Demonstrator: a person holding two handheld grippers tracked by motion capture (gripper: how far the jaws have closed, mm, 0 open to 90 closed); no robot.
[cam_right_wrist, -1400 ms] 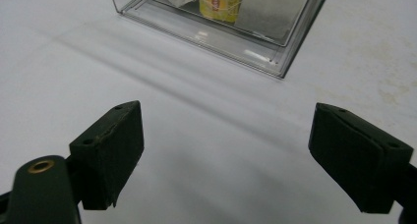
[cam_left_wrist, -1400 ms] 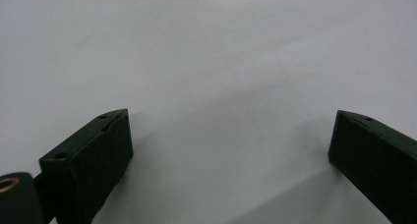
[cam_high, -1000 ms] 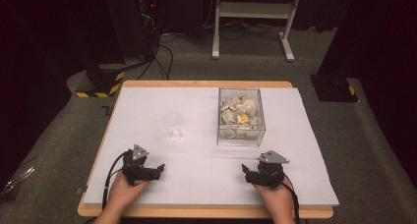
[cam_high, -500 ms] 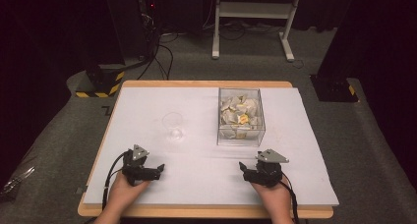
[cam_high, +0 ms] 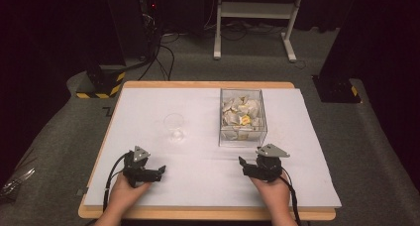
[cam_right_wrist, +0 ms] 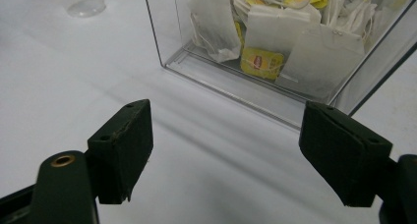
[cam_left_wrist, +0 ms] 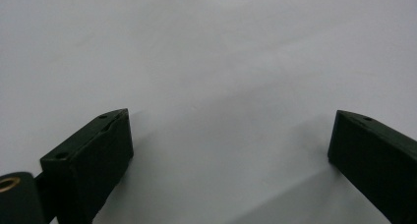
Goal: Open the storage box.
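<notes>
Two claws are held low over the white worktop (cam_high: 208, 186), and nothing is gripped.

The left claw (cam_high: 159, 170) is kept wide apart, with only bare white sheet seen between its jaws in the left claw view. The right claw (cam_high: 242, 162) is also spread wide, though its jaws have just been closing a little, and nothing is caught between them. A clear box (cam_high: 242, 118) full of tea bags (cam_right_wrist: 268, 42) is set on the worktop just in front of the right claw, close but not touched. A small clear glass (cam_high: 174, 127) is stood upright to the left of the box, well apart from the left claw. Each claw is held by a hand near the worktop's front edge.
</notes>
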